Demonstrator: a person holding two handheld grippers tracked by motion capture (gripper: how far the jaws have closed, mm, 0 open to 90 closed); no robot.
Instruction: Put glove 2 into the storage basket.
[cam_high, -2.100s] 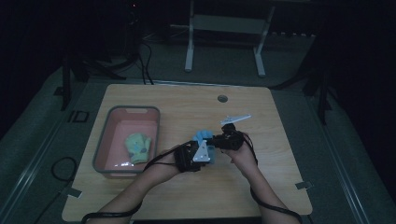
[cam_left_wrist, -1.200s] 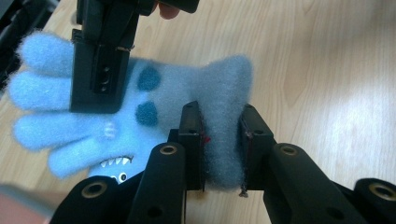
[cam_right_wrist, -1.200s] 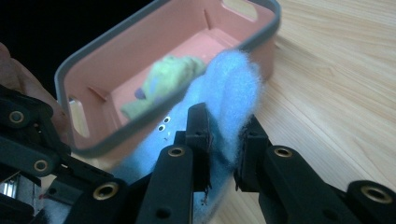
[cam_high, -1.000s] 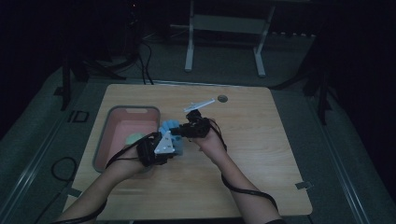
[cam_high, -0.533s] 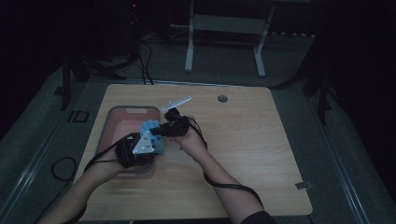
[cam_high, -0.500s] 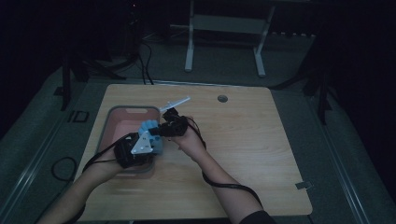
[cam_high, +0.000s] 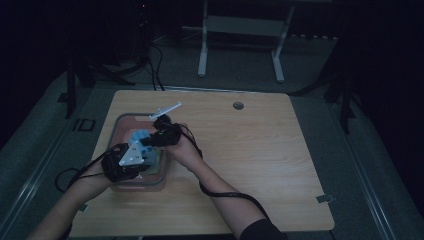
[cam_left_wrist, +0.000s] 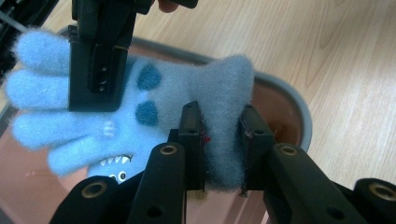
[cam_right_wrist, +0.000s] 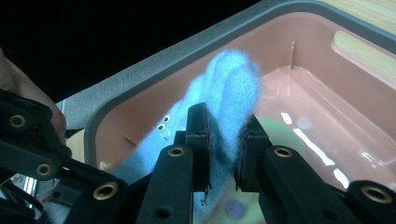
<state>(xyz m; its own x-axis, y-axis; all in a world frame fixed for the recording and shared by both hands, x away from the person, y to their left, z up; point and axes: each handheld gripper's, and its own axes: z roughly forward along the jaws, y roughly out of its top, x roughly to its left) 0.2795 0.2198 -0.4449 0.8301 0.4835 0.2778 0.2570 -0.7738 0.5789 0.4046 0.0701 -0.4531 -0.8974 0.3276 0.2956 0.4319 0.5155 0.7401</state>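
Observation:
A fuzzy light-blue glove with dark spots and a toothy face hangs over the pink bin. My left gripper is shut on its cuff end. My right gripper is shut on the finger end of the glove. In the left gripper view the right gripper clamps the glove from above at the upper left. Both grippers sit close together above the bin, left gripper nearer me, right gripper just beyond. A green item lies blurred on the bin floor under the glove.
The bin's grey rim and pink wall surround the grippers. The wooden table stretches bare to the right, with a round cable hole near its far edge. A metal stand is on the floor behind the table.
Both hands have carried the glove leftward, from the middle of the table to above the pink bin. The grips on the glove look unchanged.

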